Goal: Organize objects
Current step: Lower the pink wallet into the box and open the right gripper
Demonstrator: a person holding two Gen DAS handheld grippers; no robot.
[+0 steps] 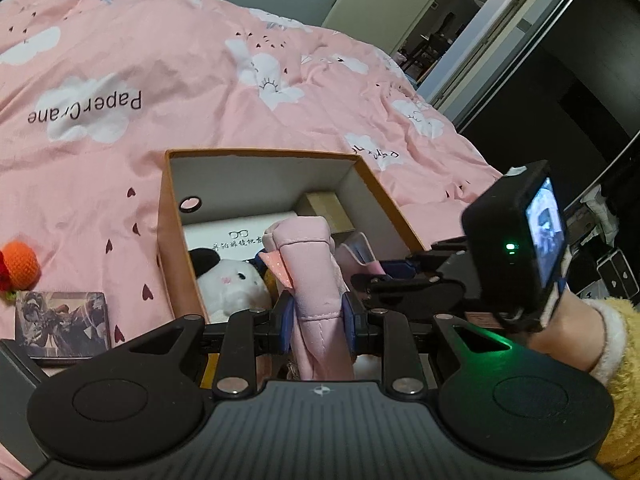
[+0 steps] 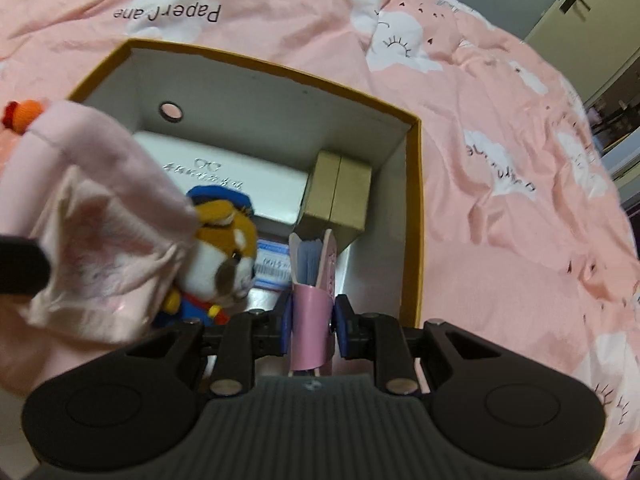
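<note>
An open cardboard box (image 1: pixel 260 153) with an orange rim lies on the bed. Inside are a white plush (image 1: pixel 232 284), a white glasses case (image 1: pixel 240 232), a small brown box (image 2: pixel 340 188) and an orange plush dog in a blue cap (image 2: pixel 224 240). My left gripper (image 1: pixel 317 314) is shut on a pink fabric pouch (image 1: pixel 310 264), held over the box's near edge. My right gripper (image 2: pixel 312 320) is shut on a small pink booklet with blue pages (image 2: pixel 314 264), upright above the box's right side. In the left wrist view the right gripper (image 1: pixel 376 276) hangs beside the pouch.
A pink cloud-print quilt (image 1: pixel 200 60) covers the bed. Left of the box lie an orange crocheted ball (image 1: pixel 22 266) and a flat dark picture box (image 1: pixel 62 326). A hand in a fluffy yellow sleeve (image 1: pixel 616 344) holds the right gripper. An open doorway (image 1: pixel 440 36) is far right.
</note>
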